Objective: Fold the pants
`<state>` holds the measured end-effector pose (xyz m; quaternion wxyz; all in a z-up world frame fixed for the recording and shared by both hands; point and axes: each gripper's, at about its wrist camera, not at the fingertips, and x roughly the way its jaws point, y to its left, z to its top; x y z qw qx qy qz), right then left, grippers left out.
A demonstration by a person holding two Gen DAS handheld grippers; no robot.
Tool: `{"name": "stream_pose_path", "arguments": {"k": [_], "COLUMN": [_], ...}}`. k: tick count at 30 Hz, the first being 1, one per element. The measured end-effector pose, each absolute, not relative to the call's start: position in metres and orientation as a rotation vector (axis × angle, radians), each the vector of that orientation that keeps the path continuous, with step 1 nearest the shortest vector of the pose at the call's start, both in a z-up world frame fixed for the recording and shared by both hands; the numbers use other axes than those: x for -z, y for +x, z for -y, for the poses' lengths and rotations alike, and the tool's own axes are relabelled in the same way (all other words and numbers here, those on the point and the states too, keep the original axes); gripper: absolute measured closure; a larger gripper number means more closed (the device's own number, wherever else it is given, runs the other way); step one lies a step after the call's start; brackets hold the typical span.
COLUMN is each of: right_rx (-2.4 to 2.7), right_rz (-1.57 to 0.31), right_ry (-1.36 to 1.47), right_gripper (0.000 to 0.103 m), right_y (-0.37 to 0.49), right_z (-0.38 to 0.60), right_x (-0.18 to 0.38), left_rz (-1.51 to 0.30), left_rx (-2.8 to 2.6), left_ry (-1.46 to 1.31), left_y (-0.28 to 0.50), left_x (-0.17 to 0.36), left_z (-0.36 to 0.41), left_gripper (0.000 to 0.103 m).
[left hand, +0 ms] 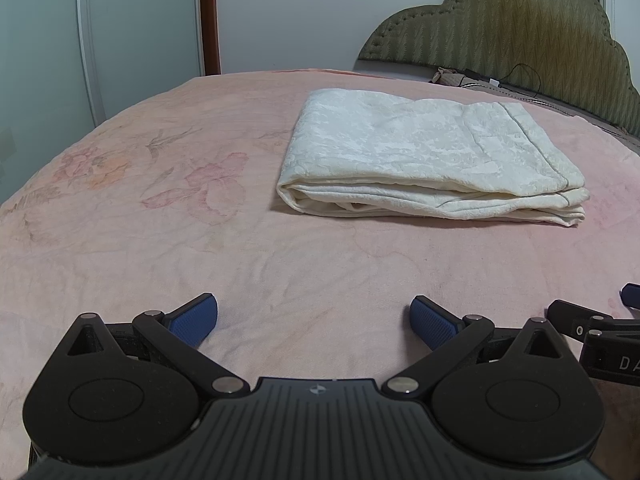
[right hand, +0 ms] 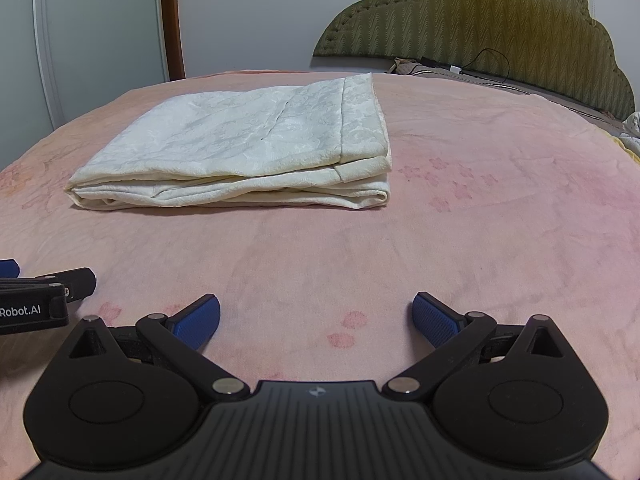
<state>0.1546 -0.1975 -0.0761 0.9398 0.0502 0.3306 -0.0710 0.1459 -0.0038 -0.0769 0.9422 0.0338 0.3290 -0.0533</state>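
Wide pink bed (left hand: 160, 240) with faint flower print, filling both views; green scalloped headboard (left hand: 520, 32) along the far right edge, with a dark cable (right hand: 492, 68) trailing at its foot. Pale wardrobe door (left hand: 140, 20) and brown post beyond the far edge.

Cream pants (left hand: 424, 156) lying toward the far side of the bed, between its middle and the headboard edge, already gathered into a compact rectangular stack of several layers. Rounded fold on the near-left end, hemmed band and loose layer ends on the right end. Seen again from the right wrist view (right hand: 248, 148), same flat stack, one small flap sticking out at the near-right corner.

Judged from that: folding essentially done, nothing obviously left beyond perhaps tucking that flap or squaring the edges. No part of the garment spread out or hanging loose.

Left gripper (left hand: 314, 320) low over the near edge of the bed, well apart from the pants, blue fingers (left hand: 194, 320) spread wide, holding nothing, pads just above or grazing the blanket; cannot tell which. Right gripper (right hand: 316, 318) beside it, likewise spread wide and empty, fingers (right hand: 434, 320) over bare blanket. Each gripper's tip showing at the edge of the other's view, side by side.
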Motion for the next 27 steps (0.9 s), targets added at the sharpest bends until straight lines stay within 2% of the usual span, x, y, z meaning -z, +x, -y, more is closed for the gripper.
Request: {"name": "stream_pose_path", "arguments": {"k": [27], "right_rx": [0.146], "right_rz": [-0.675], "right_ry": [0.103], "right_gripper": [0.0], "right_y": [0.1547], "right_z": [0.1968], "right_x": [0.0761], "left_rz": [-0.666], "left_rx": [0.112], "left_ry": [0.061], "left_y": [0.1444], "left_x": [0.0763], "left_z": [0.0022], "left_gripper": [0.0]}}
